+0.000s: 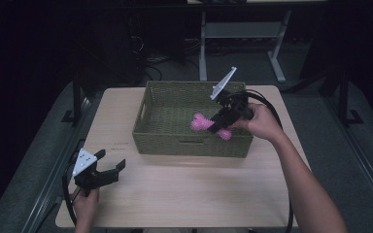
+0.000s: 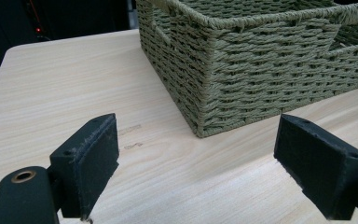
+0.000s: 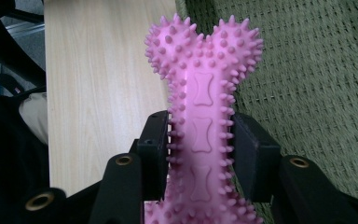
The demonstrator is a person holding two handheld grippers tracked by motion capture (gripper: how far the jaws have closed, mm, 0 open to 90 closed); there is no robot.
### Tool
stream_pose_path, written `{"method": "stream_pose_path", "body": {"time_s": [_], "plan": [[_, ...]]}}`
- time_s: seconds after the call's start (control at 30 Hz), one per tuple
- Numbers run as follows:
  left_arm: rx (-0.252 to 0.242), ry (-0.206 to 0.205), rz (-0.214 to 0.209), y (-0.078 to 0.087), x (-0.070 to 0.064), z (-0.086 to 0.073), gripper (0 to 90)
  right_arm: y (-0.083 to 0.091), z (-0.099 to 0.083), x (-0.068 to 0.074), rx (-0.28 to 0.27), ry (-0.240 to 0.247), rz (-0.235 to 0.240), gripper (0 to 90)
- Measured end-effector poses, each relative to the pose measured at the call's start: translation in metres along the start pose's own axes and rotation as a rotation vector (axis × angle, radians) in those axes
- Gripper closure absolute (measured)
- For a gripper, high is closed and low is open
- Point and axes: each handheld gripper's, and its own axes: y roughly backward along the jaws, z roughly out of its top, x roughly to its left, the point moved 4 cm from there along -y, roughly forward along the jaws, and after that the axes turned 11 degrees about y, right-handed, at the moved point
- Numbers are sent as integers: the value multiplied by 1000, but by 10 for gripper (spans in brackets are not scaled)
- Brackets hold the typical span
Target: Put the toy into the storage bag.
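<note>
A pink spiky bone-shaped toy [image 1: 205, 124] hangs over the inside of a green woven basket [image 1: 175, 145] near its front right. My right gripper [image 1: 218, 125] is shut on the toy's shaft; in the right gripper view the toy [image 3: 203, 107] stands between the two black pads [image 3: 154, 154]. My left gripper [image 1: 111, 167] rests low over the table's front left corner, open, with nothing between its pads [image 2: 98, 154]. The basket's near corner [image 2: 242, 79] lies ahead of it.
The light wooden table [image 1: 194, 189] has free room in front of the basket and to its left. Black cables trail from both grippers. Behind the table stands a desk frame [image 1: 238, 34] on a dark floor.
</note>
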Motion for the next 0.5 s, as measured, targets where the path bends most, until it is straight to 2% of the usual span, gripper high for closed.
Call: {"method": "stream_pose_path", "body": {"time_s": [0.5], "plan": [[-3, 5, 1, 0, 1, 0, 133, 1, 1, -16, -3, -19, -4, 581]]}}
